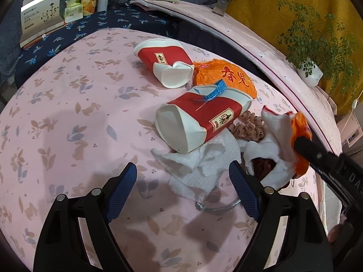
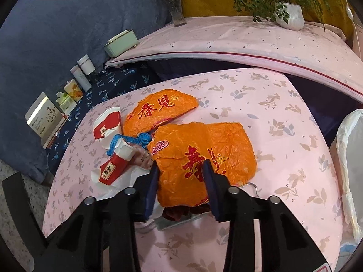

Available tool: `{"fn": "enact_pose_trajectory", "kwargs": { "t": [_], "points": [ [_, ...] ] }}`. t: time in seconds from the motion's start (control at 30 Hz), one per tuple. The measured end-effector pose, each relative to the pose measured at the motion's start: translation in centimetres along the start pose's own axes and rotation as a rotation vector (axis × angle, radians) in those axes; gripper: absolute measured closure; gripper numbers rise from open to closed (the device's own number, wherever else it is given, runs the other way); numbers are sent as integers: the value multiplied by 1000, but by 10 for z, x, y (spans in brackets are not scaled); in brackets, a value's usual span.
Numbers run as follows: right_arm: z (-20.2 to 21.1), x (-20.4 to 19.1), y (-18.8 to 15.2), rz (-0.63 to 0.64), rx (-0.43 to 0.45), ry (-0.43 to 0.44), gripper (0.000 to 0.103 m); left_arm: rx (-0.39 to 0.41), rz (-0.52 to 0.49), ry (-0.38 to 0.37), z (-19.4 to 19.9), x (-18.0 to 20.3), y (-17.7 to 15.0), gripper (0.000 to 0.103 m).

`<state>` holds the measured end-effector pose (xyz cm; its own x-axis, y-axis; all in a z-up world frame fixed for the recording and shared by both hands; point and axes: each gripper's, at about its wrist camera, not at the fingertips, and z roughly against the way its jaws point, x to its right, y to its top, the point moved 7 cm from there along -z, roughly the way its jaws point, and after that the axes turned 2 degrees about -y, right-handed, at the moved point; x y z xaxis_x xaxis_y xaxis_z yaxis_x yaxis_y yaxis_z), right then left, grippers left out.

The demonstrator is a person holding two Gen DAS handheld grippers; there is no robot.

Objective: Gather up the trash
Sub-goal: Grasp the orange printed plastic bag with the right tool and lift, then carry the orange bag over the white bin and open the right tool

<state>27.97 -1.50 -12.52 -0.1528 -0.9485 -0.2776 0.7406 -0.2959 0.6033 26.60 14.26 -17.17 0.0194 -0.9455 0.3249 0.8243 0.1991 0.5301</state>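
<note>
The right gripper (image 2: 180, 176) straddles the near orange wrapper (image 2: 204, 158), its fingers partly closed around it; the left gripper (image 1: 182, 188) hangs wide, farther off.

The right gripper (image 2: 180, 179) hangs over the pink tablecloth (image 2: 283, 158), its blue pads (image 2: 152, 190) set either side of the near edge of an orange wrapper (image 2: 204, 156); whether they pinch it I cannot tell. Under that edge, close to the claw, something dark red (image 2: 179, 212) shows. A second orange wrapper (image 2: 161, 111) lies beyond and to the left. Left of the claw sit two crushed red-and-white cups (image 2: 113, 165), the farther one (image 2: 106, 127) behind, with a blue tape (image 2: 138, 138) draped between them. White tissue (image 2: 127, 181) spreads beneath the nearer cup. Off to the far right stands a white bag (image 2: 349, 158).
</note>
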Motion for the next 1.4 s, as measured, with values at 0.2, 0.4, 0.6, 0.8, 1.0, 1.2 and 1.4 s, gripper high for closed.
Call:
{"fn": "enact_pose_trajectory", "kwargs": {
  "t": [0.2, 0.4, 0.6, 0.8, 1.0, 1.2, 1.4],
  "points": [
    [12, 17, -2, -26, 26, -15, 87, -10, 4, -14, -7, 4, -1, 48],
    [33, 29, 0, -38, 68, -20, 89, -30, -34, -24, -8, 14, -6, 94],
    [57, 35, 3, -44, 109, -20, 89, 2, -60, -46, 11, 26, -7, 100],
    [81, 43, 5, -63, 150, -5, 89, 52, -87, -78, 42, 45, -4, 100],
    [107, 56, 9, -90, 194, 1, 89, 99, -134, -114, 73, 78, 1, 100],
    [136, 76, 13, -125, 242, -1, 89, 126, -183, -200, 99, 124, 1, 100],
    [162, 108, 12, -172, 284, -17, 89, 142, -254, -259, 116, 175, -6, 100]
  ]
}}
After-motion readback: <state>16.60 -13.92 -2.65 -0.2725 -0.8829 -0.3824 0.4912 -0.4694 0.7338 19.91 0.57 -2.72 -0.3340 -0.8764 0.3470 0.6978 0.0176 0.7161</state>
